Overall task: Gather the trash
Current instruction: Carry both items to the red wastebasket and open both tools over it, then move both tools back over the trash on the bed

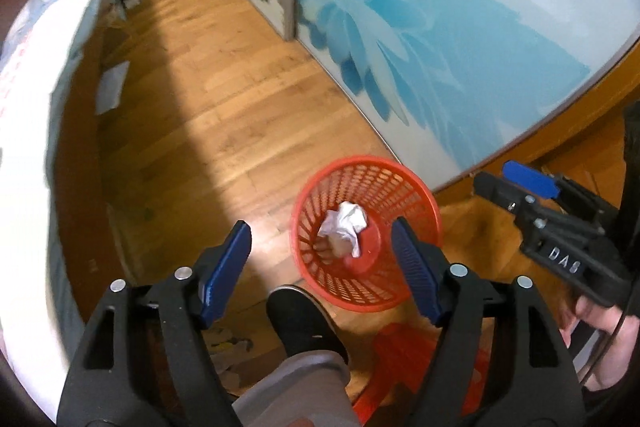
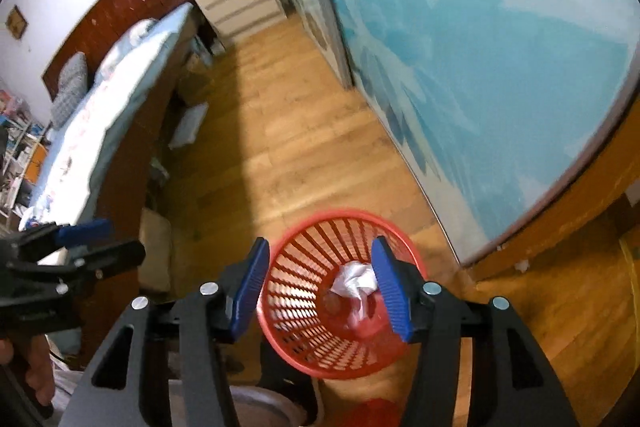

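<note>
A red mesh waste basket (image 1: 416, 203) stands on the wooden floor by the wardrobe, also in the right wrist view (image 2: 296, 331). A crumpled white paper ball (image 1: 344, 225) lies at its bottom, seen too in the right wrist view (image 2: 356, 281). My left gripper (image 1: 322, 267) is open and empty, held above the basket's left side. My right gripper (image 2: 318, 283) is open and empty, right over the basket; it also shows from the side in the left wrist view (image 1: 516, 187). The left gripper appears at the left edge of the right wrist view (image 2: 88, 243).
A sliding wardrobe door with a blue flower print (image 1: 440, 27) runs along the right. A bed (image 2: 100, 99) stands on the left, a white drawer chest (image 2: 240, 3) at the far end. The person's black shoe (image 1: 296, 323) and another red plastic object (image 1: 404, 359) are below the grippers.
</note>
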A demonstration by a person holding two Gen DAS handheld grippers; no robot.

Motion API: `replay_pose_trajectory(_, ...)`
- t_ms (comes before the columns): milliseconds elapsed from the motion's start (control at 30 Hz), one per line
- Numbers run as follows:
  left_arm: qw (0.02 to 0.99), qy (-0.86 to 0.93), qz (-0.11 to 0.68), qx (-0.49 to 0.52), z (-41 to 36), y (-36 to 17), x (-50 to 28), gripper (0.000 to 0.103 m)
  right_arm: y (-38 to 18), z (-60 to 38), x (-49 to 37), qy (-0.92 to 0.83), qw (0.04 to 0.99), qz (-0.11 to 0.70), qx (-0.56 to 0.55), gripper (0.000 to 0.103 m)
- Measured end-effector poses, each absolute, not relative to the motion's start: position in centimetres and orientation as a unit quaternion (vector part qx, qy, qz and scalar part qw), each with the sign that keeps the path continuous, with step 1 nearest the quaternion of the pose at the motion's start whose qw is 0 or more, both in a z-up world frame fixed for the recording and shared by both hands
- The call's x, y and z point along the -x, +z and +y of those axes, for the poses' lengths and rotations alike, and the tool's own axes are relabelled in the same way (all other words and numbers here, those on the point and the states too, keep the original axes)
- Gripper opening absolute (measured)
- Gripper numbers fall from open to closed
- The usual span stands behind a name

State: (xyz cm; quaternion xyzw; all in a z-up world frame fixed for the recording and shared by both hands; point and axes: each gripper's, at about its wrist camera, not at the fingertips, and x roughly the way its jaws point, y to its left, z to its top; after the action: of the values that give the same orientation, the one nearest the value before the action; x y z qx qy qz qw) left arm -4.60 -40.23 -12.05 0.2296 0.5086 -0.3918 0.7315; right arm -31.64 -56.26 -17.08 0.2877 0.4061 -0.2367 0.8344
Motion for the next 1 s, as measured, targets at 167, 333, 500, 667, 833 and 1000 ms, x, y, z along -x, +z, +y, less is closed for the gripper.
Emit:
replay_pose_trajectory(167, 0.787, -0.365, 0.464, -0.182, -34.8, -7.1, 2.8, 0.076, -11.7, -53.7, 29.0, -0.192, 0.874, 0.359, -0.266, 0.056)
replay_pose_trajectory(333, 0.849, -0.305, 0.413, -0.121, -26.5, -2.3, 0.1, 0.077, -5.3, -47.8, 24.3, -0.119, 0.916, 0.312, -0.222, 0.056)
replay_pose_trajectory(500, 0.912, -0.204, 0.352, -0.045, -15.6, 2.0, -1.9, 0.08, 0.1, -39.1, 19.5, -0.017, 0.951, 0.265, -0.156, 0.059)
replay_pose_trajectory(667, 0.949, -0.086, 0.303, 0.034, -3.7, 3.6, -3.1, 0.081, 2.6, -29.3, 12.7, 0.081, 0.957, 0.258, -0.109, 0.059)
replay_pose_trajectory(833, 0.945, -0.014, 0.315, 0.088, 4.5, 0.2, -4.7, 0.081, 1.5, -20.4, 5.3, 0.148, 0.943, 0.287, -0.08, 0.059)
replay_pose_trajectory(1000, 0.941, 0.015, 0.332, 0.062, 8.2, -1.5, -6.1, 0.081, -3.5, -14.6, -1.6, 0.198, 0.913, 0.351, -0.063, 0.059)
